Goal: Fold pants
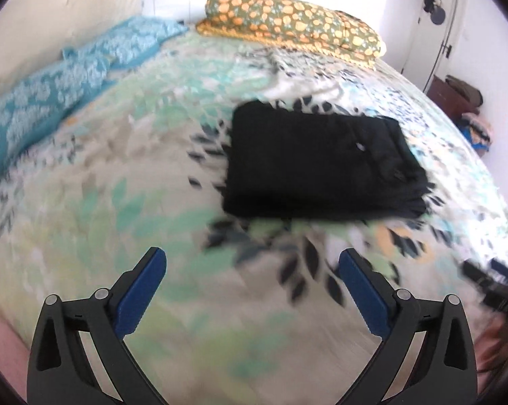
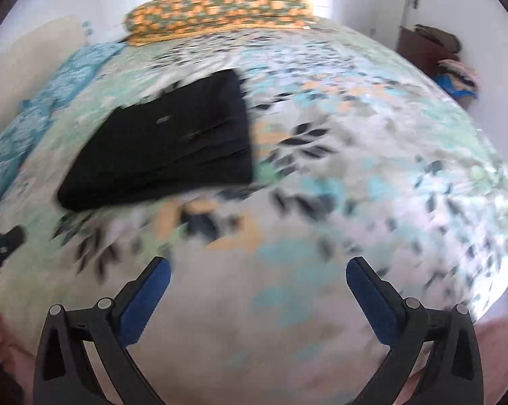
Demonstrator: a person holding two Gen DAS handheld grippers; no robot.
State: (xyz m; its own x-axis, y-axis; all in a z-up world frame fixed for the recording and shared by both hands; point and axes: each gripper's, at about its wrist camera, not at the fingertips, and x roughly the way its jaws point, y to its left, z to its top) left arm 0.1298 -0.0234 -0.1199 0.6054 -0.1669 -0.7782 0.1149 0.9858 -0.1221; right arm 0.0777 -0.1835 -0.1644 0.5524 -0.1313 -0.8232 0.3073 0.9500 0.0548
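— So, where are your pants [image 1: 324, 162]?
— Folded into a black rectangle on the flowered bedspread [image 1: 135, 202], beyond both tools.
— And your grippers?
— Your left gripper [image 1: 252, 266] and right gripper [image 2: 258, 273] both gape wide, holding nothing.

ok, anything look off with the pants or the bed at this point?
Nothing stands out. The black pants lie on the bedspread as a compact folded rectangle with fairly even edges. Both the left hand-held gripper and the right hand-held gripper are open and empty, clear of the pants. Frames are motion-blurred, so small creases can't be judged.
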